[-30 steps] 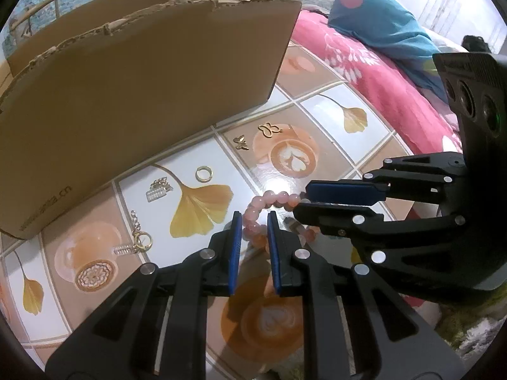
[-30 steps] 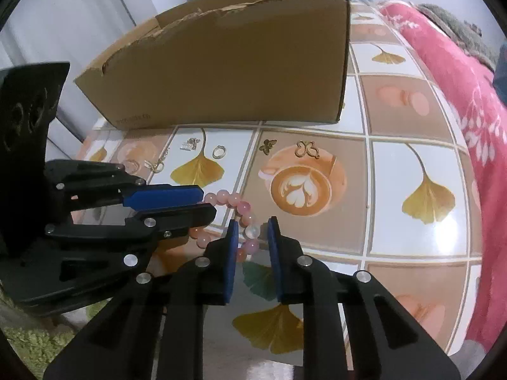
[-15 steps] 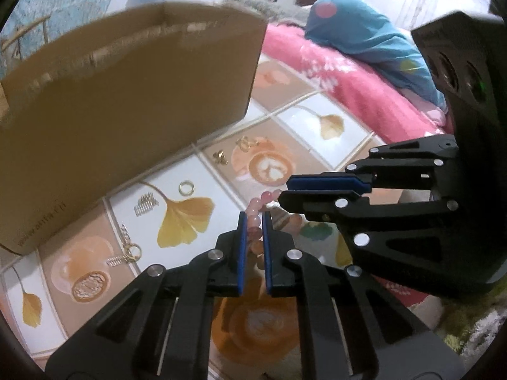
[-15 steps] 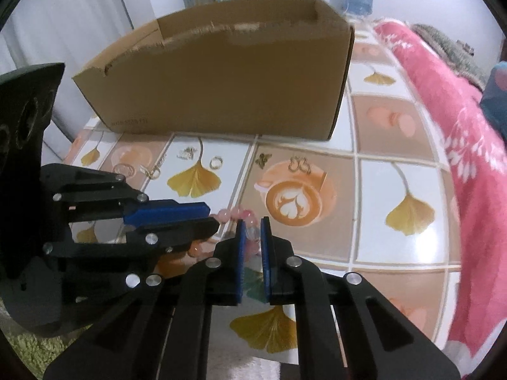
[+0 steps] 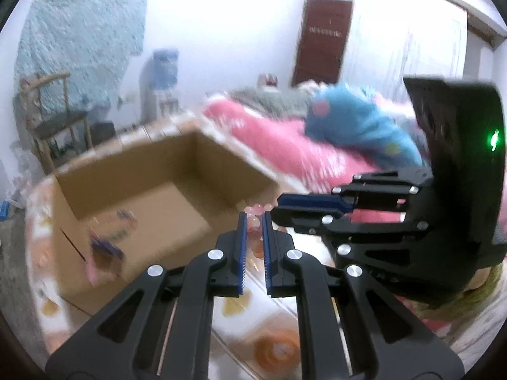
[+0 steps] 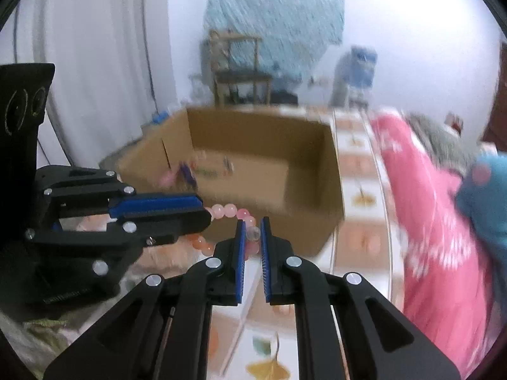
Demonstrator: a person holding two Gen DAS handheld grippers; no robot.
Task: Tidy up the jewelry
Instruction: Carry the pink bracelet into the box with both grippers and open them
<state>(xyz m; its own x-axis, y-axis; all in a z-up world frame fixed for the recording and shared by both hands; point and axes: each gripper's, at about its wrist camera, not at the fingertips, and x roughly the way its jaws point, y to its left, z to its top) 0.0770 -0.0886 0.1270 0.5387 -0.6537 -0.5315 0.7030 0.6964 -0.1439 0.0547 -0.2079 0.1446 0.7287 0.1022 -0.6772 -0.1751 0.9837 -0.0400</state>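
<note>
Both grippers are up off the worktop [image 6: 358,196] with one pink bead bracelet [image 6: 228,210] strung between them. The left gripper [image 5: 253,221] has its blue pads pressed nearly together, pinching a few beads of the bracelet [image 5: 253,218], and the right gripper [image 6: 252,226] pinches a pale bead the same way. From the right wrist view the left gripper [image 6: 202,210] comes in from the side, its pads stacked one over the other, and the strand of pink and orange beads runs from its tip across to the right gripper's pads, hanging clear of the patterned tile surface below. From the left wrist view the right gripper [image 5: 279,207] sits just beside the left one, tips almost meeting.

Just beyond the beads stands an open cardboard box [image 6: 329,164] on the worktop, its near wall right behind the bracelet. Some small coloured things lie blurred on the box floor [image 6: 190,171]; I cannot tell what they are.

Past the worktop's right edge lies a bed with a pink cover [image 6: 412,190] and a blue bundle [image 5: 358,123]. Against the far wall stand a wooden chair [image 6: 240,72] and a water dispenser [image 5: 160,72], with a dark red door [image 5: 323,41] further round
</note>
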